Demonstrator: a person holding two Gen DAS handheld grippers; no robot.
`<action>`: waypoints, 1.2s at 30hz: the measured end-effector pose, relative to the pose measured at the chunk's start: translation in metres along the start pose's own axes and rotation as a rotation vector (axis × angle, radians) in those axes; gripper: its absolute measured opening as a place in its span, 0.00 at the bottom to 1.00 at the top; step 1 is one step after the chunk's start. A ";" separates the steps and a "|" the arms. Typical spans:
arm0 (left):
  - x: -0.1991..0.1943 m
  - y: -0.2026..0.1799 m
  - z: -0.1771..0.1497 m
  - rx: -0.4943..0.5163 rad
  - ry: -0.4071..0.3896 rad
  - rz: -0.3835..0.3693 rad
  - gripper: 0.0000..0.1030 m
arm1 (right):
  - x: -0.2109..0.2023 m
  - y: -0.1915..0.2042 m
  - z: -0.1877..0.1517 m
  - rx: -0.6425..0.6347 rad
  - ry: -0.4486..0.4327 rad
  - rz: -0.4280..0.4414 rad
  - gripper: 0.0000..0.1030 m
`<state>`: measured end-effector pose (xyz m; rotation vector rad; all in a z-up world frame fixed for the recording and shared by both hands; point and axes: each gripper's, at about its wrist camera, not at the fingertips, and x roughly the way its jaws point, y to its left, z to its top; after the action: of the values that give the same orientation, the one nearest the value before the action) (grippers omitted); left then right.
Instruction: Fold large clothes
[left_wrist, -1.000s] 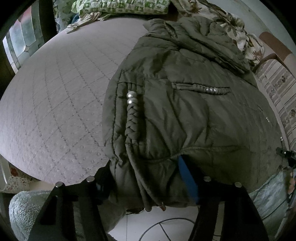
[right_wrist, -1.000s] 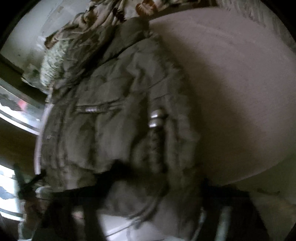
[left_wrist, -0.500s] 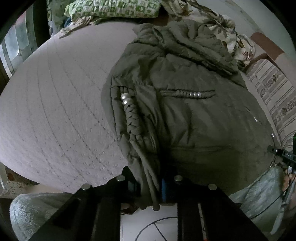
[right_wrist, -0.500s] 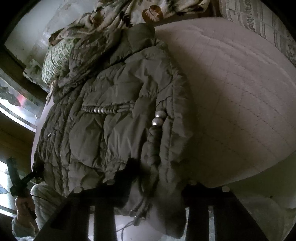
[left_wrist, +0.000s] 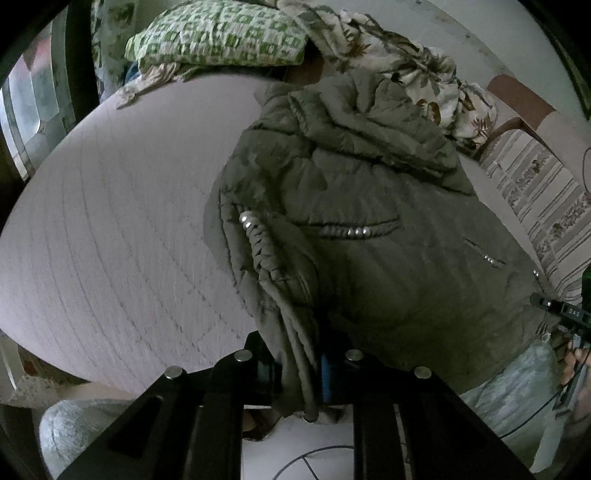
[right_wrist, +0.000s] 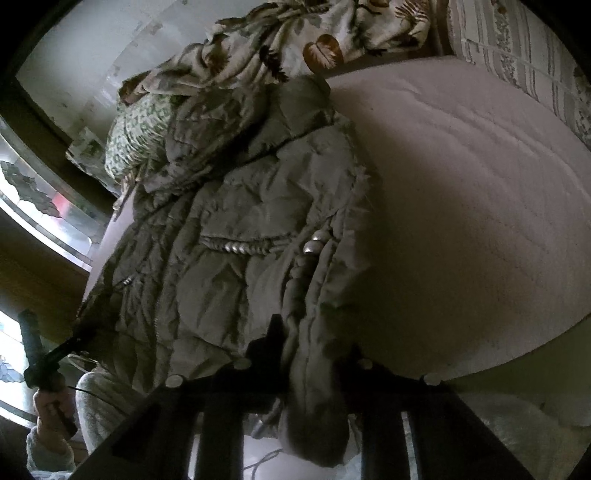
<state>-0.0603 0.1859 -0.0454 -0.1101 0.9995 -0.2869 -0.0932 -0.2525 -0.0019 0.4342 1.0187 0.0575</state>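
My left hand-held gripper (left_wrist: 301, 373) is clenched on the jacket (left_wrist: 369, 236) hem at six o'clock; my right hand-held gripper (right_wrist: 306, 365) pinches the same hem, also at six. The jacket lies on the bed (left_wrist: 110, 240), hood toward twelve, spread toward three in the left view and nine in the right. I judge folding barely begun: body unfolded, hem merely gathered.
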 end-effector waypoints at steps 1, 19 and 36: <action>-0.002 -0.002 0.001 0.004 -0.004 0.003 0.17 | -0.002 0.001 0.001 -0.002 -0.003 0.001 0.21; -0.023 -0.020 0.040 0.033 -0.089 0.025 0.16 | -0.021 0.027 0.037 -0.081 -0.048 0.008 0.20; -0.030 -0.033 0.092 0.030 -0.163 0.034 0.16 | -0.035 0.039 0.084 -0.069 -0.108 0.032 0.20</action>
<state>-0.0042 0.1593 0.0358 -0.0878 0.8341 -0.2568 -0.0354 -0.2526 0.0790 0.3864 0.9007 0.0969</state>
